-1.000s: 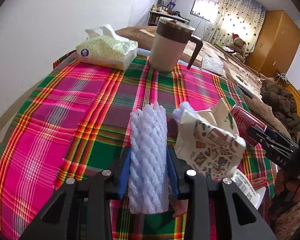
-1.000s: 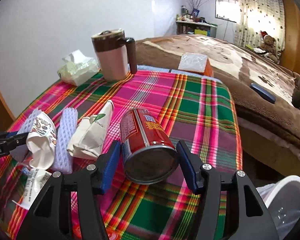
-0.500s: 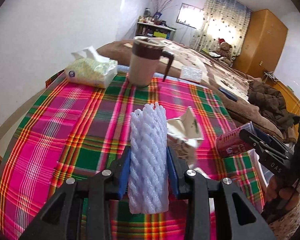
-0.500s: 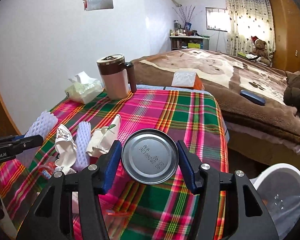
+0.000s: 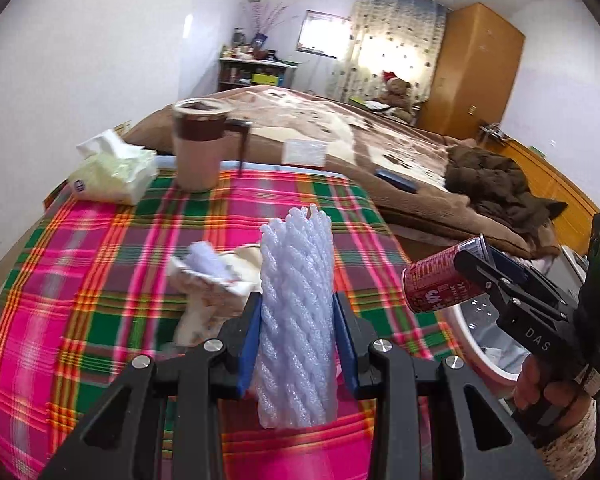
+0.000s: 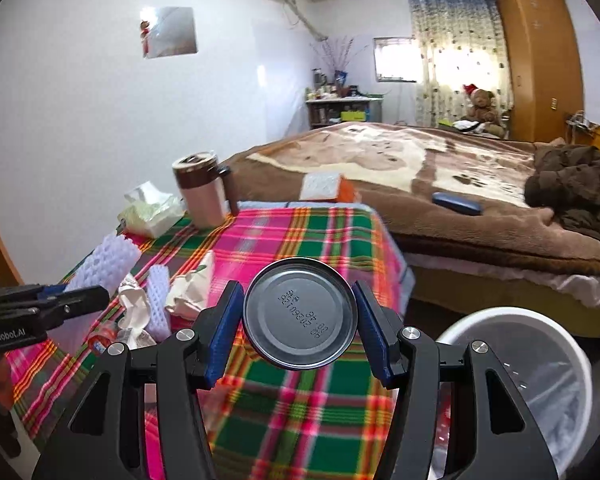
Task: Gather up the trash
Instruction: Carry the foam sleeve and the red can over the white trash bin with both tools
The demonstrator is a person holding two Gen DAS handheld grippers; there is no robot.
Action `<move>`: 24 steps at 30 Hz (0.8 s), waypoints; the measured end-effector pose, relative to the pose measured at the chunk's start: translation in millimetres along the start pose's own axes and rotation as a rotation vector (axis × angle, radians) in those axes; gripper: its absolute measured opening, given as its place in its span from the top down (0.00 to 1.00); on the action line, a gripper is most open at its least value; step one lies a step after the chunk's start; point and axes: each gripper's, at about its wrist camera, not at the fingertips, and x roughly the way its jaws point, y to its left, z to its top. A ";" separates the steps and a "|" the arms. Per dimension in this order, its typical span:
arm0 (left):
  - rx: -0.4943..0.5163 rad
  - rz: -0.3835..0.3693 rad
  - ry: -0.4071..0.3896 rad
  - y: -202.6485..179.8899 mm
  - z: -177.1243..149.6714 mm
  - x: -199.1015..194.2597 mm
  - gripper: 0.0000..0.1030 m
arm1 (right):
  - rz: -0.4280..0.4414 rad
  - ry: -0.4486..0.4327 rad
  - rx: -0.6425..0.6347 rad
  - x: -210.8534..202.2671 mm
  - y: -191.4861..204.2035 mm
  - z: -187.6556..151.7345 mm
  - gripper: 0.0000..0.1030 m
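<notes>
My left gripper point(image 5: 296, 340) is shut on a pale purple foam net sleeve point(image 5: 296, 312), held upright above the plaid table; it also shows in the right wrist view point(image 6: 112, 260). My right gripper point(image 6: 300, 316) is shut on a red drink can point(image 6: 300, 314), bottom end facing the camera; the can also shows in the left wrist view point(image 5: 440, 284), held past the table's right edge. A white trash bin point(image 6: 516, 384) stands on the floor right of the table. Crumpled paper wrappers point(image 5: 208, 284) and a second foam sleeve point(image 6: 158, 304) lie on the table.
A tissue pack point(image 5: 112, 172) and a brown-and-beige mug point(image 5: 198, 144) stand at the table's far side point(image 5: 100, 280). A bed with a brown blanket point(image 6: 420, 184) lies beyond, with a small box point(image 6: 324, 186), a dark case point(image 6: 456, 203) and dark clothes point(image 6: 576, 192).
Both grippers have lifted off the table with their loads. The right gripper has carried the can rightwards to the table's edge, near the bin. The left gripper has moved right with the sleeve.
</notes>
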 end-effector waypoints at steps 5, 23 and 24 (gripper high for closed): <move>0.056 -0.052 -0.014 -35.7 0.1 -0.9 0.65 | -0.055 -0.016 0.035 -16.5 -20.5 -1.6 0.45; 0.229 -0.229 0.039 -148.8 -9.6 26.9 0.65 | -0.269 -0.034 0.154 -58.3 -96.5 -22.0 0.45; 0.236 -0.239 0.043 -155.1 -11.4 29.5 0.65 | -0.281 -0.030 0.160 -59.7 -101.0 -23.4 0.45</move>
